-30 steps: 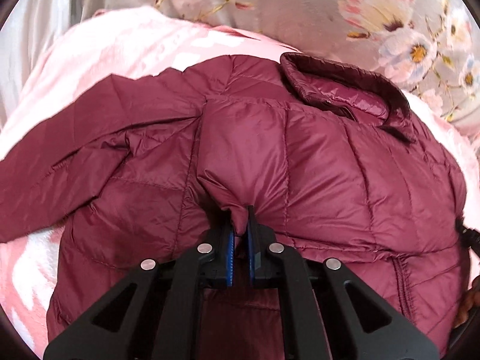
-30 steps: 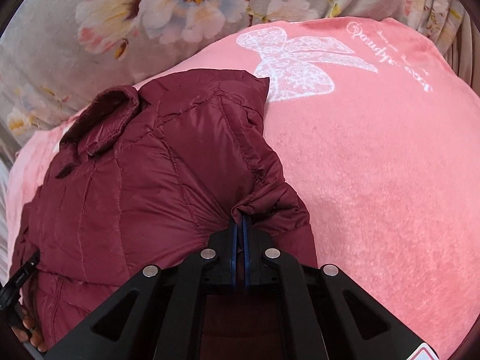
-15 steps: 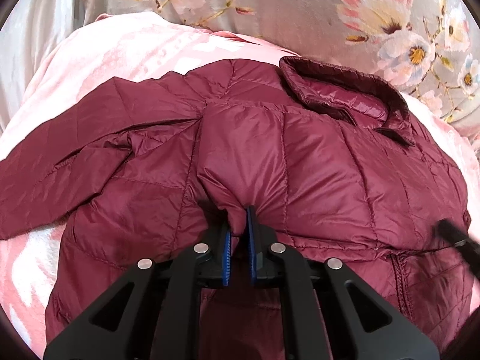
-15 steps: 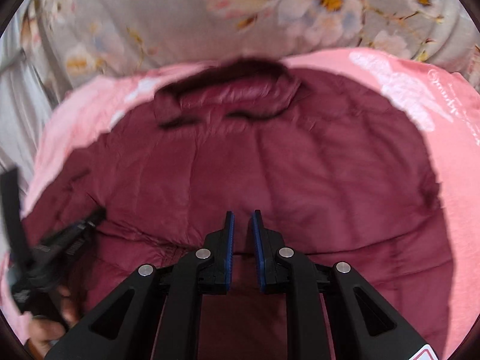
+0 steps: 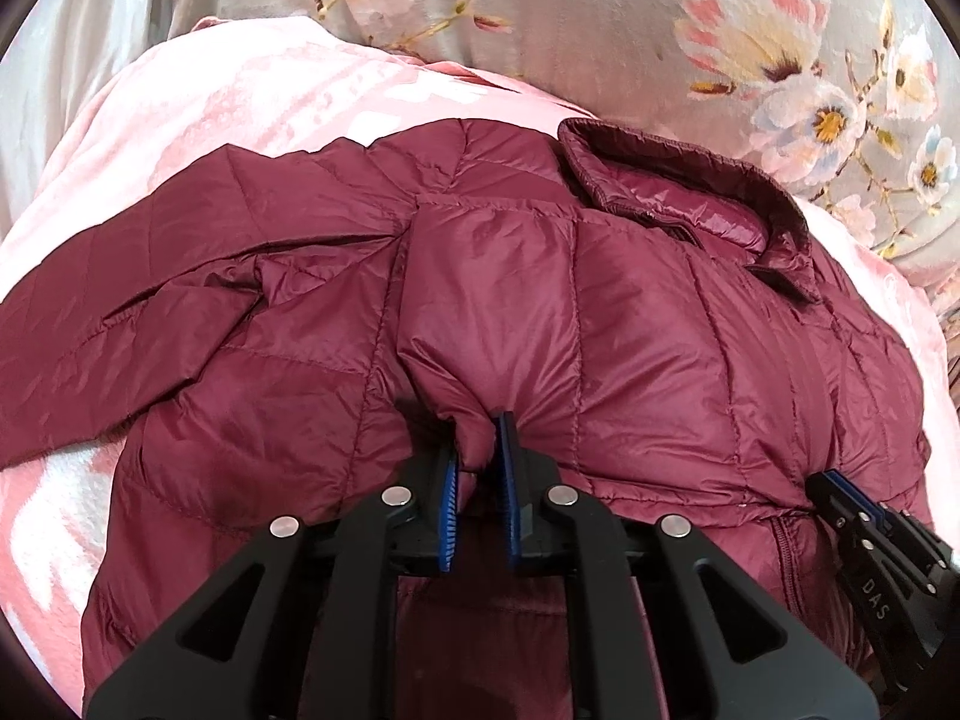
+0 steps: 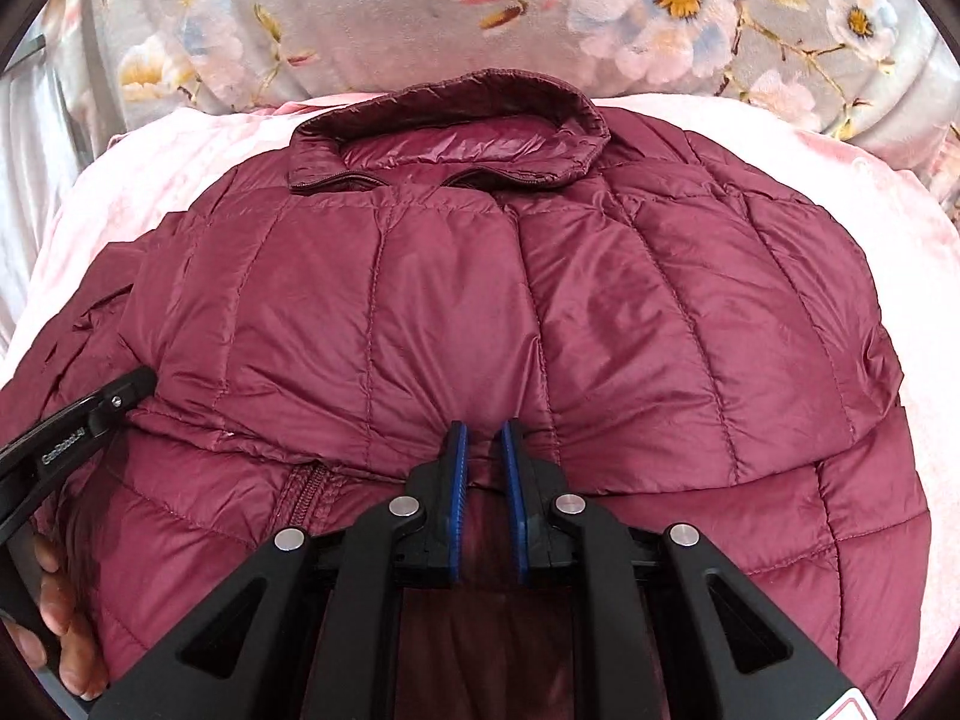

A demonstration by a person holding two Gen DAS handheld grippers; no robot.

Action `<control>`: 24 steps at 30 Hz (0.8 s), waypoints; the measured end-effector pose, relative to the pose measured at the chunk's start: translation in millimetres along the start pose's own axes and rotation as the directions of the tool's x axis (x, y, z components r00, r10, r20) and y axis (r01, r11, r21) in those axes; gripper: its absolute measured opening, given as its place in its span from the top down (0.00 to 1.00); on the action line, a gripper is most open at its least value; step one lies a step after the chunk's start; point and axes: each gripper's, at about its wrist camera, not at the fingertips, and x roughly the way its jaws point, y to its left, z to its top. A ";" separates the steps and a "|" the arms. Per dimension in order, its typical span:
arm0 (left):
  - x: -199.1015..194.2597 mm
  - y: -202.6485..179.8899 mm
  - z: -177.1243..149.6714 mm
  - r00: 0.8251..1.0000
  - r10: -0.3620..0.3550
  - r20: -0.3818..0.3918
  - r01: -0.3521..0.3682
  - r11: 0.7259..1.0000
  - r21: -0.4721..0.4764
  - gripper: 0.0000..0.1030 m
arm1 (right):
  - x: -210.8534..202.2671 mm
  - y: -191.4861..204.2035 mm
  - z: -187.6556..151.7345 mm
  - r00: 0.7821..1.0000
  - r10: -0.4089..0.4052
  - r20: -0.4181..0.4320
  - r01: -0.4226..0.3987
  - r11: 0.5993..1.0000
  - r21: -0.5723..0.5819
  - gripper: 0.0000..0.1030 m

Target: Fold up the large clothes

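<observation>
A maroon quilted puffer jacket [image 5: 600, 324] lies front up on a pink blanket, collar [image 5: 690, 192] at the far end. Its left sleeve [image 5: 120, 300] trails out to the left. My left gripper [image 5: 477, 444] is shut on a pinch of jacket fabric over the chest. In the right wrist view the jacket [image 6: 480, 312] fills the frame, with its right sleeve folded over the front. My right gripper [image 6: 480, 438] is slightly open and empty, just above the fold's near edge. The right gripper [image 5: 864, 534] also shows at the lower right of the left wrist view.
The pink plush blanket [image 5: 240, 96] covers the bed under the jacket. A grey floral bedspread [image 6: 600, 12] lies beyond the collar. The left gripper's body [image 6: 66, 438] and the hand holding it [image 6: 60, 630] show at the left of the right wrist view.
My right gripper has let go of the right sleeve cuff after carrying it over the jacket front, and has swung left to face the jacket's middle. The left gripper kept its pinch.
</observation>
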 end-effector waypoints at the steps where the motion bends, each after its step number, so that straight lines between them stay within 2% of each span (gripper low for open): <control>1: -4.2 4.0 -0.9 1.000 -0.008 -0.002 0.008 1.000 -0.014 0.83 | -0.4 -0.9 -0.1 1.000 0.002 0.000 -0.002 1.000 0.002 0.87; 2: -13.9 12.2 -3.2 1.000 -0.015 -0.006 0.015 0.999 -0.036 0.72 | -0.1 -1.6 0.4 1.000 0.005 -0.001 -0.005 1.000 0.004 0.87; 3: -23.3 19.4 -5.6 1.000 -0.018 -0.002 0.018 0.998 -0.056 0.66 | -0.3 -1.8 0.4 1.000 0.008 0.000 -0.008 1.000 0.007 0.87; 5: -53.0 46.7 -12.7 0.999 -0.020 0.028 0.024 0.991 -0.130 0.36 | -0.4 -4.4 0.9 1.000 0.023 0.000 -0.023 1.000 0.020 0.87; 7: -90.5 87.1 -21.3 0.996 -0.005 0.084 0.023 0.978 -0.208 0.25 | -1.8 -6.5 -0.3 0.999 0.033 0.001 -0.033 0.999 0.029 0.87; 8: -106.6 108.6 -24.5 0.995 0.026 0.100 -0.001 0.970 -0.243 0.21 | -2.2 -6.7 -0.7 0.999 0.036 0.001 -0.036 0.999 0.031 0.87; 11: -145.1 182.4 -33.5 0.981 0.166 0.103 -0.118 0.925 -0.361 0.20 | -3.1 -6.9 -0.7 0.999 0.034 -0.002 -0.034 0.999 0.034 0.87; 13: -163.8 239.3 -38.2 0.964 0.254 0.079 -0.190 0.866 -0.463 0.20 | -3.4 -6.6 -0.5 0.999 0.035 -0.001 -0.035 0.999 0.034 0.87; 14: -170.0 263.3 -40.1 0.957 0.282 0.062 -0.213 0.834 -0.509 0.20 | -3.4 -6.7 -0.5 0.999 0.035 -0.001 -0.035 0.999 0.034 0.87; 15: -176.6 294.2 -42.8 0.951 0.307 0.035 -0.231 0.782 -0.580 0.21 | -3.6 -6.7 -0.4 0.999 0.035 -0.001 -0.035 0.999 0.034 0.87; 18: -182.3 352.2 -52.4 0.961 0.278 0.004 -0.189 0.664 -0.724 0.21 | -3.7 -6.8 -0.3 0.999 0.034 -0.001 -0.034 0.999 0.033 0.87; 20: -178.7 365.3 -55.7 0.967 0.256 0.002 -0.164 0.626 -0.762 0.24 | -3.8 -6.9 -0.1 0.999 0.035 -0.001 -0.035 0.999 0.034 0.87; 21: -175.3 368.6 -55.1 0.970 0.243 0.007 -0.149 0.617 -0.772 0.26 | -3.8 -6.6 -0.1 0.999 0.035 -0.001 -0.035 0.999 0.034 0.87; 22: -169.8 369.3 -53.4 0.974 0.227 0.011 -0.135 0.618 -0.774 0.34 | -3.9 -6.6 -0.2 0.999 0.035 -0.001 -0.035 0.999 0.033 0.87; 23: -164.7 367.4 -51.7 0.977 0.214 0.010 -0.129 0.623 -0.772 0.54 | -3.9 -6.6 -0.2 0.999 0.035 -0.001 -0.034 0.999 0.033 0.87; 24: -158.0 365.4 -47.0 0.983 0.182 0.019 -0.104 0.643 -0.759 0.65 | -4.0 -6.5 -0.1 0.999 0.034 -0.001 -0.034 0.999 0.033 0.87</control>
